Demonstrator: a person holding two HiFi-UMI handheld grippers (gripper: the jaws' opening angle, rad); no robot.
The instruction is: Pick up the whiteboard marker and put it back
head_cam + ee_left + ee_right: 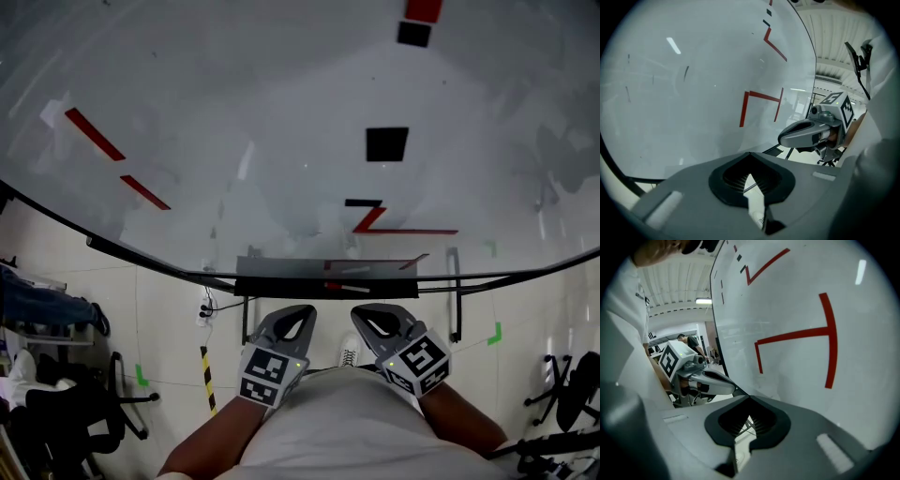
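Observation:
A thin whiteboard marker [348, 287] with a red end lies on the dark tray [281, 285] along the whiteboard's lower edge. My two grippers hang below the tray, close to my body. The left gripper [300, 309] is shut and holds nothing; its tips [750, 154] meet in front of the board. Likewise shut and empty is the right gripper [362, 308], tips together [749, 398]. Each shows in the other's view: the right gripper [788, 136] and the left gripper [735, 389]. Both stay short of the marker.
The whiteboard [281, 141] carries red lines [94, 134] and black squares [386, 144]. Its stand's legs [456, 300] come down beside me. Office chairs stand at the left [75, 412] and right [567, 394]. A yellow-black striped bar [208, 380] lies on the floor.

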